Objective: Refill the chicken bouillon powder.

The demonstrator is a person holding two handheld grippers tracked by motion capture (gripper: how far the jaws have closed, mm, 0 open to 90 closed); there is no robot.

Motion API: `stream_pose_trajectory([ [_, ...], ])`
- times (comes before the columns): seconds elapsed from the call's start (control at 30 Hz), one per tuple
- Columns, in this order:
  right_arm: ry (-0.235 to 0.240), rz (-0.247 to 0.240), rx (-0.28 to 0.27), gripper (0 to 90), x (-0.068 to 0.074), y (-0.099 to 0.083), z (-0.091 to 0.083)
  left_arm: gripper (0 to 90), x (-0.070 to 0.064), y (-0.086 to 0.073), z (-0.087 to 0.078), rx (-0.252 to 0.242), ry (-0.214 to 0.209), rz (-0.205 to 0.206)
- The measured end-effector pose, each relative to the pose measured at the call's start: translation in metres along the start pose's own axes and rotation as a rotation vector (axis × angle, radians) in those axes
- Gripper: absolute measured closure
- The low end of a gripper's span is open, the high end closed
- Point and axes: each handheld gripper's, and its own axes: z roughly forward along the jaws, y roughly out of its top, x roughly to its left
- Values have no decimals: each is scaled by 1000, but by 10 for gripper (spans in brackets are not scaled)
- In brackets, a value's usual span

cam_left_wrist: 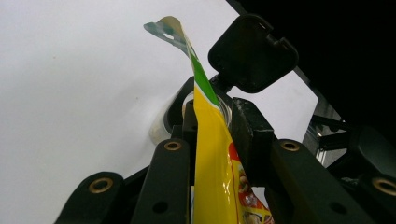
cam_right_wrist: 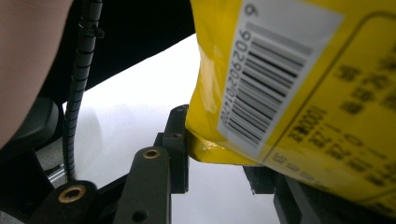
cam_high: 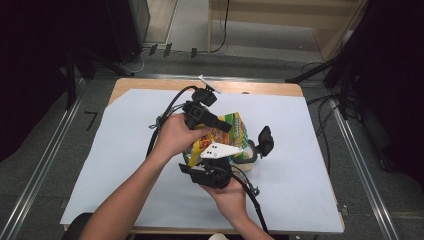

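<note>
A yellow and green snack packet (cam_high: 231, 131) is held above the middle of the table between both grippers. My left gripper (cam_high: 226, 127) comes in from the upper left and is shut on the packet (cam_left_wrist: 211, 177), which stands edge-on between its jaws. My right gripper (cam_high: 221, 158), under its grey plate, reaches up from below. Its jaws pinch the bottom corner of the packet (cam_right_wrist: 299, 93), where a barcode label shows. Just behind the packet stands a clear jar (cam_left_wrist: 163, 125) with its black flip lid (cam_left_wrist: 252, 52) raised.
White paper (cam_high: 300, 170) covers the wooden table (cam_high: 260, 88). The jar's lid (cam_high: 264, 140) sits right of the packet. Cables trail from both grippers. The left hand and its cable (cam_right_wrist: 77, 93) show at the left of the right gripper view.
</note>
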Motion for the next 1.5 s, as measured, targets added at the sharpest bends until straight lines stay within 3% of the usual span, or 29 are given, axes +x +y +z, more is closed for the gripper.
stream_pose_trajectory([
  [0.4,19,20,-36,671,-9,3,-4,761,-8,14,3,24,48,9],
  [0.73,54,49,-36,670,-15,8,-7,758,-5,22,5,45,60,-15],
  [1.17,62,55,-11,668,-17,10,-5,756,2,22,6,50,43,-52],
  [1.5,58,44,-9,669,-18,10,-3,755,-2,20,5,25,82,-25],
])
